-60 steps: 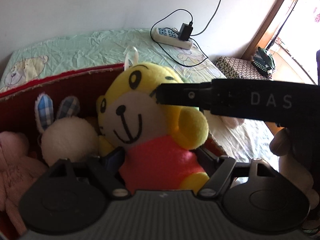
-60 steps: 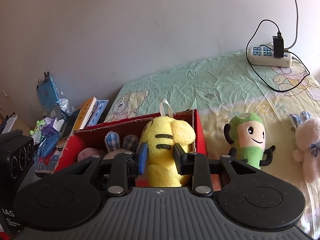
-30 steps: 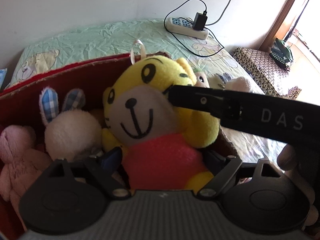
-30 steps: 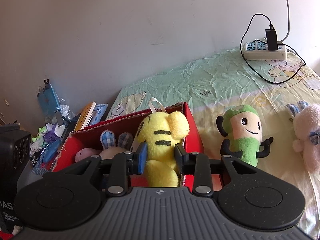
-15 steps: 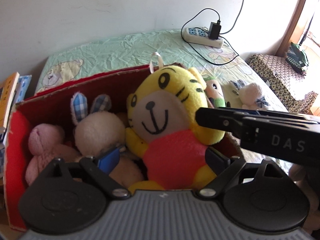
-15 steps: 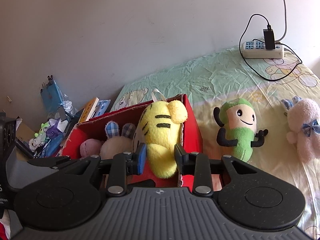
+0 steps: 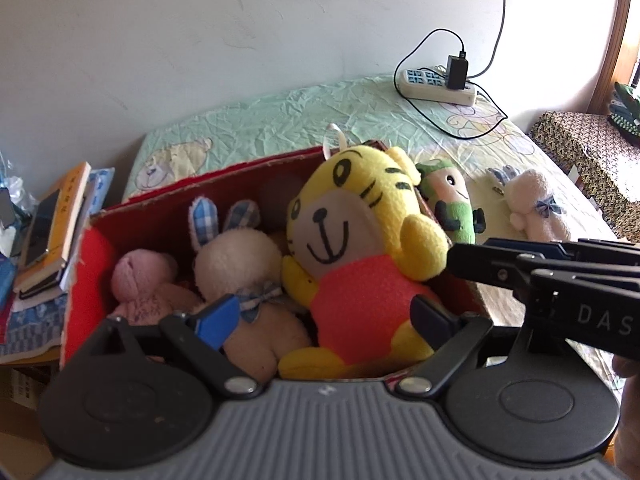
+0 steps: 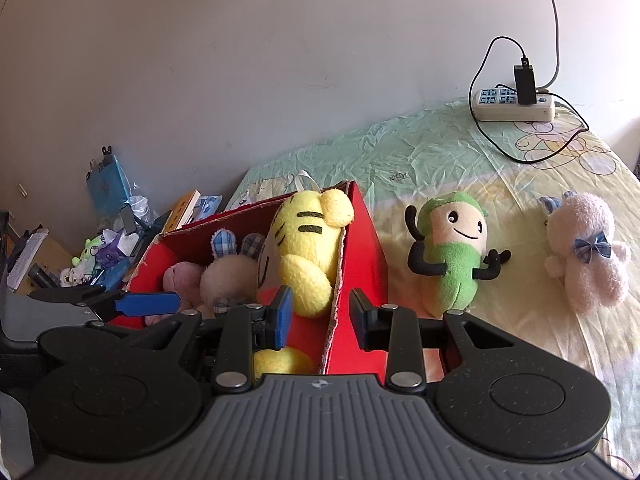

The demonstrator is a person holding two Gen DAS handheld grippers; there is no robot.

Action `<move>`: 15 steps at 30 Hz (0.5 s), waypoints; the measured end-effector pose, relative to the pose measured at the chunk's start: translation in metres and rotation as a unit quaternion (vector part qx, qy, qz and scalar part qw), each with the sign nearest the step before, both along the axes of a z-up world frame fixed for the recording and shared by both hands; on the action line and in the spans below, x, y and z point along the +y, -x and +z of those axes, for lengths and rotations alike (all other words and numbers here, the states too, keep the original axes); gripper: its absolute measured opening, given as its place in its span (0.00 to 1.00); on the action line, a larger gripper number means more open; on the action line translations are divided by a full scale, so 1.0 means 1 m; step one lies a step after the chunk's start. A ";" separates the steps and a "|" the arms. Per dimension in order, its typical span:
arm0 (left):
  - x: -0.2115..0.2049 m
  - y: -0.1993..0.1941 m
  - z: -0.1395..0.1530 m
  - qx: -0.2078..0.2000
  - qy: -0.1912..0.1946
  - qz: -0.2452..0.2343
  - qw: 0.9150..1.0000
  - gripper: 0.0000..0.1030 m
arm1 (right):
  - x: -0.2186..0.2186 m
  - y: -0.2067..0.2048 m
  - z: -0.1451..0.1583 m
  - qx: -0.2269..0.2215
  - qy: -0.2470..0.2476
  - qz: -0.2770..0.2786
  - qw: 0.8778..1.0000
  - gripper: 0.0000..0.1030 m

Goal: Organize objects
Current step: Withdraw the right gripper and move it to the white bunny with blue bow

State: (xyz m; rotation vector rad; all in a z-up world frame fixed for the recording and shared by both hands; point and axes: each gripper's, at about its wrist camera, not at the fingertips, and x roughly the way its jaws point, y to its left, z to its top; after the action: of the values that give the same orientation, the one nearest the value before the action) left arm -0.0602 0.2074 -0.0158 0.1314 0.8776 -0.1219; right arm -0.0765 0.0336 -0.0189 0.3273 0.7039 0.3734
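A yellow tiger plush (image 7: 360, 248) in a red shirt sits inside the red cardboard box (image 7: 92, 248), next to a cream bunny (image 7: 240, 276) and a pink plush (image 7: 140, 280). My left gripper (image 7: 324, 320) is open wide above the box's near side, holding nothing. My right gripper (image 8: 322, 318) is open, its fingers apart over the box's right wall (image 8: 360, 248), clear of the tiger (image 8: 308, 248). It also shows in the left wrist view (image 7: 552, 280). A green plush (image 8: 452, 252) and a pale pink bunny (image 8: 584, 252) lie on the bed.
The bed sheet (image 8: 420, 156) runs to a grey wall. A power strip (image 8: 516, 104) with a charger and cables lies at the back right. Books and clutter (image 7: 56, 232) are stacked left of the box. A patterned stool (image 7: 588, 148) stands at the right.
Both grippers have let go of the tiger and pulled back from the box. The tiger now rests in the box, leaning on its right wall.
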 end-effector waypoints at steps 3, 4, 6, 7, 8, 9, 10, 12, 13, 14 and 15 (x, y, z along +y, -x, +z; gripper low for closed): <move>-0.008 0.006 0.005 -0.006 -0.009 0.003 1.000 0.89 | -0.009 0.003 -0.001 -0.001 -0.003 0.000 1.000 0.33; -0.010 0.007 0.006 -0.006 -0.011 0.003 1.000 0.89 | -0.012 0.004 -0.001 -0.001 -0.005 0.000 1.000 0.33; -0.018 0.010 0.008 -0.009 -0.017 0.005 1.000 0.90 | -0.017 0.005 -0.001 0.000 -0.006 0.002 1.000 0.33; -0.022 0.011 0.008 -0.010 -0.021 0.006 1.000 0.90 | -0.020 0.006 -0.001 0.000 -0.007 0.003 1.000 0.33; -0.026 0.013 0.009 -0.011 -0.025 0.007 1.000 0.90 | -0.022 0.006 -0.001 0.001 -0.007 0.004 1.000 0.33; -0.029 0.014 0.010 -0.013 -0.029 0.008 0.999 0.90 | -0.025 0.006 -0.001 0.002 -0.007 0.005 1.000 0.33; -0.033 0.015 0.010 -0.014 -0.033 0.009 0.999 0.91 | -0.028 0.006 -0.002 0.003 -0.007 0.006 1.000 0.33; -0.039 0.016 0.010 -0.014 -0.038 0.012 0.999 0.91 | -0.034 0.007 -0.002 0.004 -0.008 0.009 1.000 0.33; -0.042 0.017 0.011 -0.013 -0.039 0.013 0.999 0.91 | -0.037 0.008 -0.002 0.005 -0.009 0.010 1.000 0.33; -0.044 0.017 0.011 -0.012 -0.040 0.014 0.999 0.91 | -0.040 0.008 -0.002 0.005 -0.010 0.011 1.000 0.33; -0.048 0.018 0.012 -0.013 -0.042 0.015 0.999 0.91 | -0.043 0.007 -0.002 0.006 -0.010 0.011 1.000 0.33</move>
State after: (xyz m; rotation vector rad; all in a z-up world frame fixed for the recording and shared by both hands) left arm -0.0782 0.1596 -0.0041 0.1970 0.8594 -0.0548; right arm -0.0840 -0.0098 -0.0212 0.3413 0.7159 0.4009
